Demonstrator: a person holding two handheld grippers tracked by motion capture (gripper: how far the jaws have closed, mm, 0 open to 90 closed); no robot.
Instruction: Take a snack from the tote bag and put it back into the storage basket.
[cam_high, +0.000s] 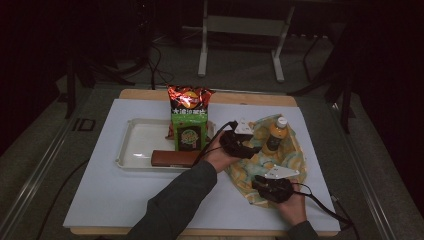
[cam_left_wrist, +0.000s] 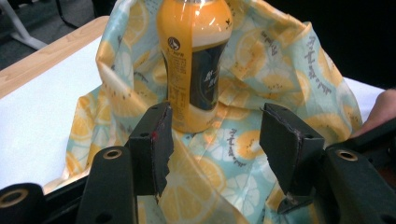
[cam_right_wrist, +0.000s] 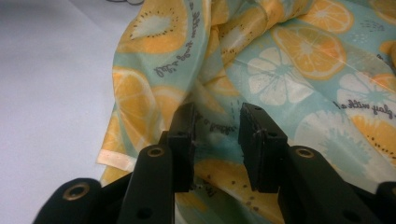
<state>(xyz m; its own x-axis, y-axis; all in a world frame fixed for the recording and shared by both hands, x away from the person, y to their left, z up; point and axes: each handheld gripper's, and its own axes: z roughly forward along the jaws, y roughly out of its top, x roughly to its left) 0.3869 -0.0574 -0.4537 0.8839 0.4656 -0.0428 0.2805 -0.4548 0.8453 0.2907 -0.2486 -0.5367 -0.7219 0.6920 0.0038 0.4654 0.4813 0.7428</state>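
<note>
So the orange drink bottle (cam_high: 276, 134) is already standing upright inside the citrus-print bag (cam_high: 290, 162), on the right side of the table. The left gripper (cam_left_wrist: 215, 135) sits just in front of it with jaws apart and nothing pinched. The right gripper (cam_right_wrist: 217, 135) has a fold of the bag's near edge between its jaws — can't tell if it's actually clamped. Chip bag (cam_high: 190, 107), green packet (cam_high: 190, 136) and brown bar (cam_high: 175, 158) look left to pack — all at the white tray (cam_high: 135, 145).
</note>
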